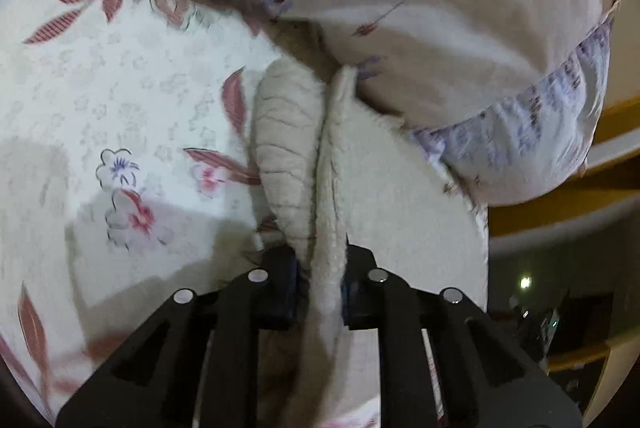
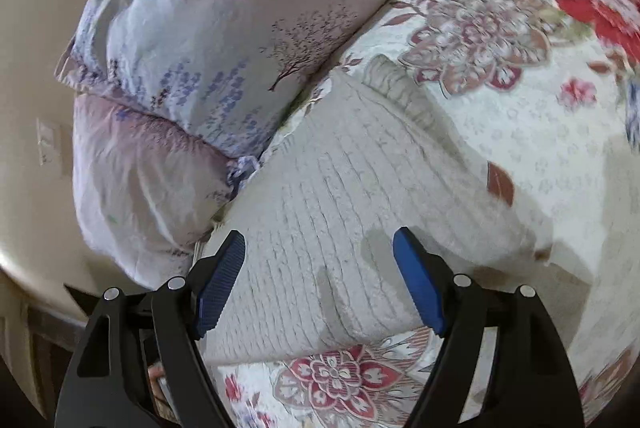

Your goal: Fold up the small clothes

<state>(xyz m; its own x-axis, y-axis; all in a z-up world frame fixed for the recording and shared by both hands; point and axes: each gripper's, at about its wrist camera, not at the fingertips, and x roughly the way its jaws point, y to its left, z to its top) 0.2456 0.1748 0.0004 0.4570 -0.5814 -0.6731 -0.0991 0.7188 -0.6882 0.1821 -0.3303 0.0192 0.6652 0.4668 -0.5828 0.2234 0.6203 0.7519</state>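
A small cream knitted garment (image 2: 320, 196) lies on the floral bedspread (image 2: 520, 132), its ribbed cuff end (image 2: 400, 88) pointing away. My right gripper (image 2: 320, 280) is open, its blue pads (image 2: 418, 280) spread just above the garment's near edge, holding nothing. In the left wrist view my left gripper (image 1: 320, 288) is shut on a fold of the same cream garment (image 1: 332, 188), whose ribbed cuff (image 1: 286, 148) hangs beside the pinched edge above the bedspread (image 1: 120, 100).
Two pale lilac pillows (image 2: 224, 28) lie against the garment's far left side, also in the left wrist view (image 1: 440, 8). A beige wall (image 2: 36, 88) stands left of the bed. A yellow and white edge (image 1: 600, 156) shows at right.
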